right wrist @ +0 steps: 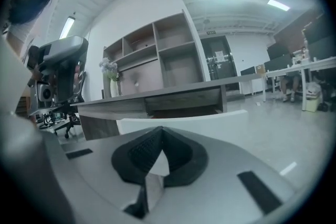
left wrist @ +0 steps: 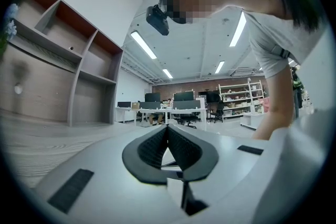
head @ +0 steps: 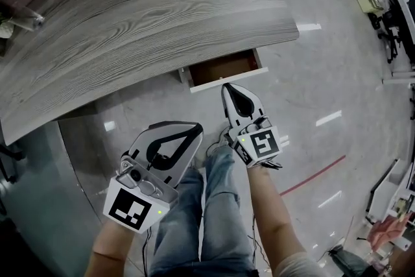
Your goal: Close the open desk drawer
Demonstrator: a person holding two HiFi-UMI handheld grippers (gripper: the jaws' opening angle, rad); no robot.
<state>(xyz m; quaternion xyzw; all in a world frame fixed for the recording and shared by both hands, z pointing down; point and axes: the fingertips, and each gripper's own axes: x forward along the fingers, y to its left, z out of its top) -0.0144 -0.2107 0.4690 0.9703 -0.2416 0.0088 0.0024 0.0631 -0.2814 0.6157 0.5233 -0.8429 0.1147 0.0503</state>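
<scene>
The drawer (head: 224,69) stands pulled out from under the grey wood-grain desk (head: 130,23), with a brown inside and a white front panel (head: 228,80). My right gripper (head: 227,87) is shut and empty, its tip right at that white front; in the right gripper view the white drawer front (right wrist: 184,120) fills the space just beyond the gripper tip (right wrist: 160,129). My left gripper (head: 196,128) is shut on nothing, held lower and to the left, away from the drawer. In the left gripper view its tip (left wrist: 168,127) points over the desk toward the open office.
A shelf unit (right wrist: 157,55) stands behind the desk. The person's jeans-clad legs (head: 207,204) are below the grippers on a glossy floor (head: 324,94). An office chair (right wrist: 60,81) sits left. More desks and monitors (left wrist: 173,105) stand far off.
</scene>
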